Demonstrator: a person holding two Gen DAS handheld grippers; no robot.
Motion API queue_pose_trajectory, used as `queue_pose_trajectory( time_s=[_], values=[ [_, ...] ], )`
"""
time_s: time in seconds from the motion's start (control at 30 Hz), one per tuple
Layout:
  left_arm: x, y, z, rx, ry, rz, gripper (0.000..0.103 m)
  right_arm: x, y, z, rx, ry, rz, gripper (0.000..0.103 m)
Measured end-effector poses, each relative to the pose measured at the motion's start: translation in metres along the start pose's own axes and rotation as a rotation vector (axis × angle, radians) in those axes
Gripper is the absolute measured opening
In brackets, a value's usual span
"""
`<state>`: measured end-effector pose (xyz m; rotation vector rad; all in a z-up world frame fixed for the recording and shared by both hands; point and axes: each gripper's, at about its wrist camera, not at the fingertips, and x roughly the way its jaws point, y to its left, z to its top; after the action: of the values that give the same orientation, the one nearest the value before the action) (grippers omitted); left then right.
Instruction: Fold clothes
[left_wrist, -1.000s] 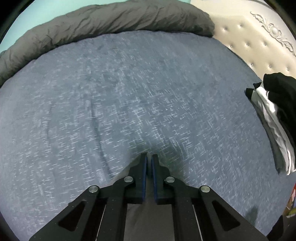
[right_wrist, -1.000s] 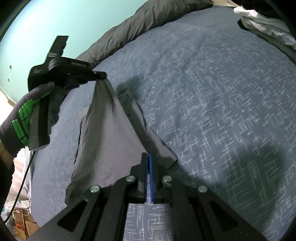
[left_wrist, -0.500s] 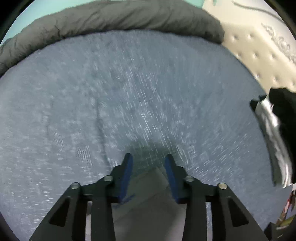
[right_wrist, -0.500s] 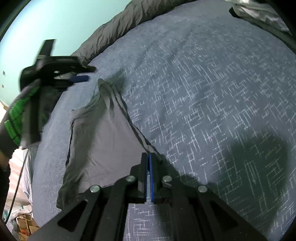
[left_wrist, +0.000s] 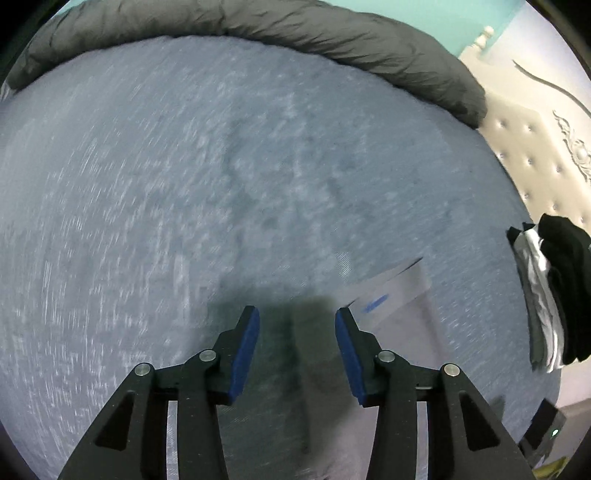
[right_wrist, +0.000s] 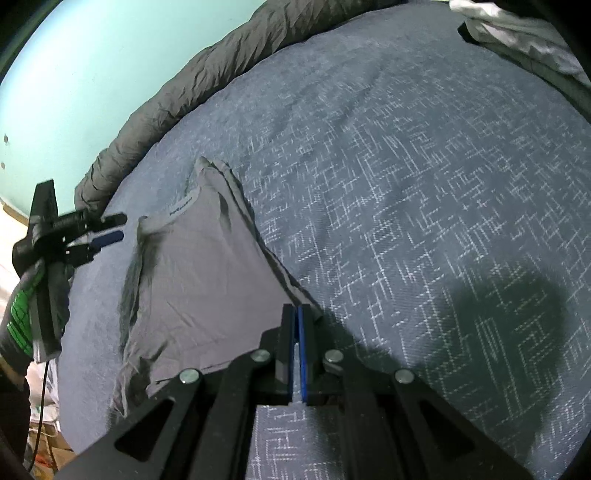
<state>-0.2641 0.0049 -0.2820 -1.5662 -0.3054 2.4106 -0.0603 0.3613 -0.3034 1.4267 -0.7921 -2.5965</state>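
The grey garment (right_wrist: 199, 280) lies on the blue patterned bedspread (right_wrist: 424, 206), doubled over into a rough wedge with its stacked edges running along its right side; judging by that, one fold is laid down and at least another fold, plus smoothing of the rumpled left edge, seems left to do. The right gripper (right_wrist: 297, 314) is pinched tight on the garment's near corner at about 6 o'clock in its own view, a sliver of pale cloth showing between the blue pads. The left gripper (left_wrist: 297, 321) has just been opening and stands moderately wide with nothing between its jaws, only the shadowed bedspread beneath. The right wrist view shows what the left cannot: the whole outline of the garment, its printed label strip near the far edge, and the left gripper (right_wrist: 99, 232) off at 9 o'clock, clear of the cloth, carried by a hand in a green-patterned glove (right_wrist: 22, 317). The left wrist view, smeared by motion, catches only a pale corner of the garment (left_wrist: 399, 295) at 3 o'clock of its fingers, but it alone shows the tufted headboard (left_wrist: 535, 173) at 2 o'clock and the full pile of black and white clothes (left_wrist: 554, 295) at 3 o'clock. The rolled grey duvet (left_wrist: 295, 33) lies along 12 o'clock.
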Motion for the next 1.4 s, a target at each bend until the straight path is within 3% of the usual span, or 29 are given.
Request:
queue_pose_trajectory(
  time_s=[0.23,0.4,0.57,0.77,1.13,1.4],
  values=[
    [0.008,0.011,-0.015,-0.021,0.005,-0.006,0.046,0.001,-0.001,0.001,-0.035,0.016,-0.058,0.002],
    [0.002,0.016,-0.018,-0.011,-0.004,-0.022,0.046,-0.025,0.009,0.034,-0.08,-0.091,-0.094,0.006],
    [-0.006,0.019,-0.019,-0.015,-0.015,-0.034,0.046,0.003,0.045,0.09,-0.157,-0.037,0.051,0.007],
    [-0.017,0.022,-0.025,-0.017,-0.017,-0.047,0.046,0.062,0.09,0.135,-0.26,0.031,0.108,0.007],
    [-0.016,0.025,-0.028,0.012,-0.021,-0.045,0.046,0.125,0.12,0.158,-0.339,0.103,0.046,0.007],
    [-0.008,0.021,-0.022,-0.03,-0.023,-0.059,0.046,0.116,0.102,0.162,-0.293,0.014,-0.037,0.002]
  ],
)
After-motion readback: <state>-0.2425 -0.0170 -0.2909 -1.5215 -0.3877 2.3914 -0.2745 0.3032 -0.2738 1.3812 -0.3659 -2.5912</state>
